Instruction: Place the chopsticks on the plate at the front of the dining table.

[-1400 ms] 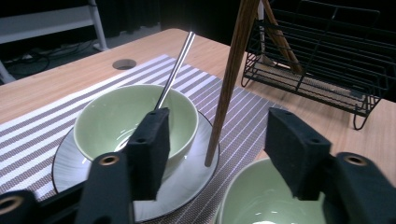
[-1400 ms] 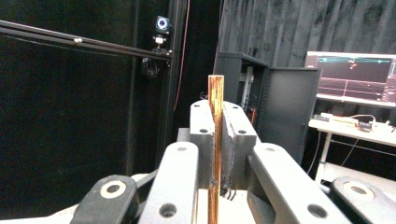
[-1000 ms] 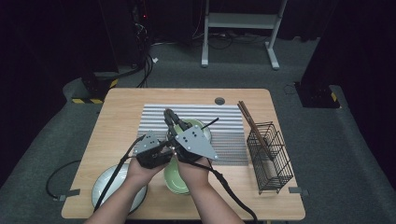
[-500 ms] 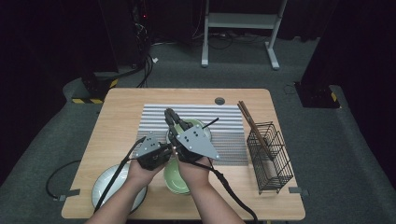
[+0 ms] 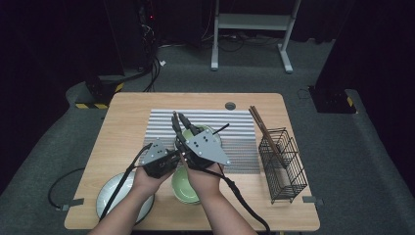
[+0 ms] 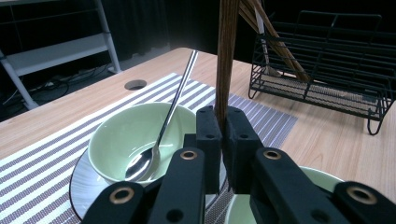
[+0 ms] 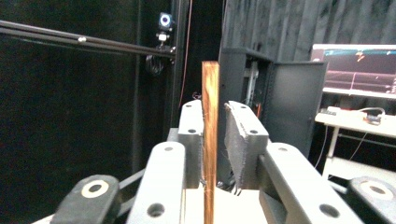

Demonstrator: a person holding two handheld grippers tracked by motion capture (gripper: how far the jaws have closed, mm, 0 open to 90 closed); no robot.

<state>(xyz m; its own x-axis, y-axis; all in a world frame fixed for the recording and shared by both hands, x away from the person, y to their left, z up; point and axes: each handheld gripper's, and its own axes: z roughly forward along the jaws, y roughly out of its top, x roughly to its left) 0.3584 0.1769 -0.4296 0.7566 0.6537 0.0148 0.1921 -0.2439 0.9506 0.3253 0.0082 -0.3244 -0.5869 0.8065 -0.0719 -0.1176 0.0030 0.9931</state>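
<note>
In the left gripper view my left gripper [image 6: 223, 126] is shut on a brown chopstick [image 6: 228, 56] that stands upright out of its jaws. The right gripper view has the same kind of chopstick [image 7: 210, 93] between the pads of my right gripper [image 7: 217, 116]. Those jaws have just been opening: the stick rests on the left pad and a gap shows before the right one. In the high view both hands meet at the table's middle, the right gripper [image 5: 180, 120] pointing away over a green bowl [image 5: 211, 133] with a spoon [image 6: 163, 130] in it.
The bowl sits on a dark-rimmed plate [image 6: 81, 186] on a striped mat [image 5: 244, 147]. A second green bowl [image 5: 185, 187] lies under the hands and a pale plate [image 5: 115, 193] at the front left. A black wire basket [image 5: 283, 164] holding chopsticks [image 5: 262, 128] stands at the right.
</note>
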